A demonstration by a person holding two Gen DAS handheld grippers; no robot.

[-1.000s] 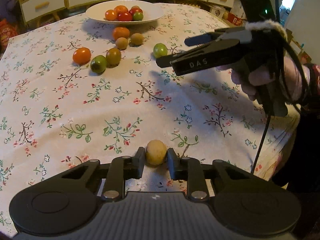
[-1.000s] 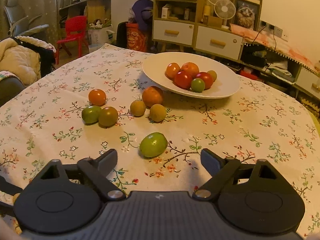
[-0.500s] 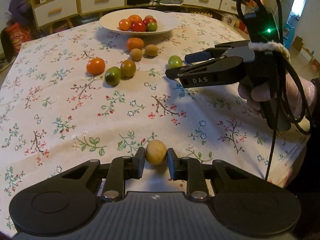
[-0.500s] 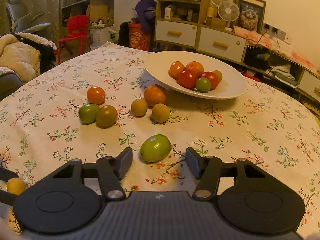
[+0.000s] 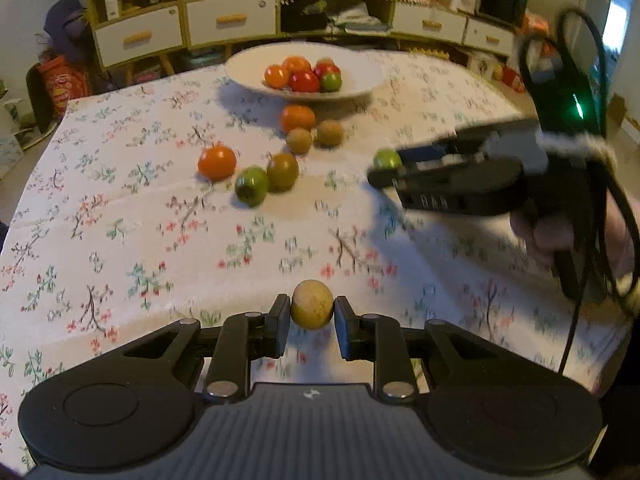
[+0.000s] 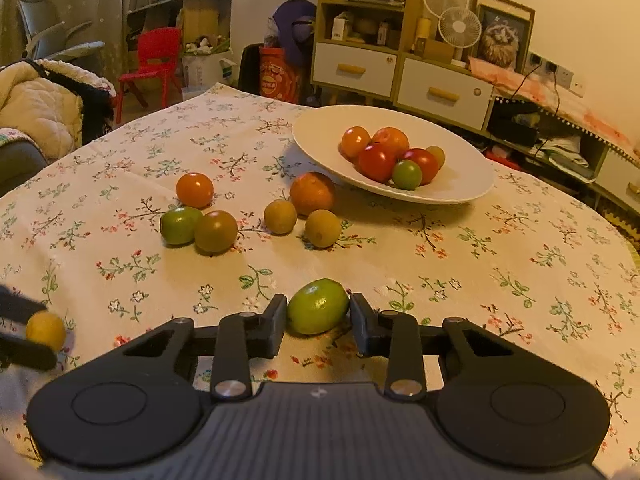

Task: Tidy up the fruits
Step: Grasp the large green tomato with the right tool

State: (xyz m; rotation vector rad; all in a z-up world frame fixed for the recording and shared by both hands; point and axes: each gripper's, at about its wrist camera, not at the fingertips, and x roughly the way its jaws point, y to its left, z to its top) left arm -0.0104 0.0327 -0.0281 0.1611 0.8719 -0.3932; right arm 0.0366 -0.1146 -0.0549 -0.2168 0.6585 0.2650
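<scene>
right gripper: jaws just closing, pinching green plum at near centre | left gripper: pinching yellow-brown fruit | handling: light, smooth, bruisable; hold across middle, gently

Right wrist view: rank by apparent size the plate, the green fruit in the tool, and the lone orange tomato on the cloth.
1. Plate, clearly largest.
2. Green fruit, though it sits nearest the camera, so its lead over the tomato is unsure.
3. Orange tomato.

green fruit on cloth, tan fruit aloft
</scene>
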